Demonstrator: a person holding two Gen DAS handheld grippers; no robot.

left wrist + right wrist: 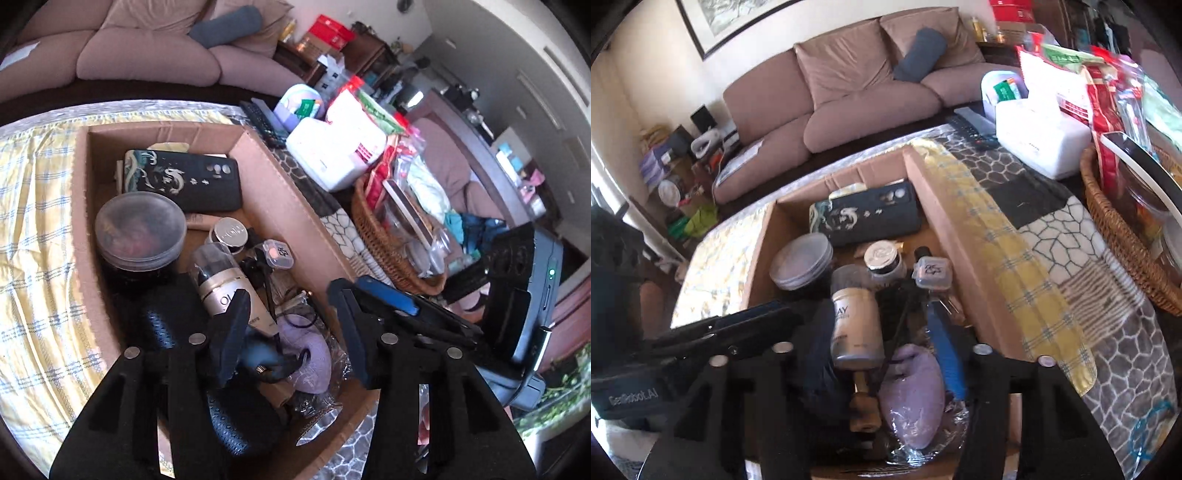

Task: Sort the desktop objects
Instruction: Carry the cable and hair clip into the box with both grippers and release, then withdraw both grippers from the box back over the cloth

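An open cardboard box (280, 192) on the cloth-covered table holds the sorted items. These are a black dragon-print phone case (184, 181), a round lidded jar (140, 225), a gold Olay bottle (221, 280), a small clear case (277, 254), a black hairbrush (159, 325) and a purple wrapped piece (314, 362). My left gripper (288, 291) hangs open over the box's near end with only a blurred dark cord below it. My right gripper (877, 308) is open above the Olay bottle (855, 325) and the purple piece (912, 398), gripping neither. Its right finger (945, 354) shows blue.
A wicker basket (380, 236) full of packets stands right of the box, with a white tissue box (332, 158) and remote controls (262, 118) behind it. A yellow checked cloth (37, 221) covers the table's left side. A brown sofa (849, 92) lies beyond.
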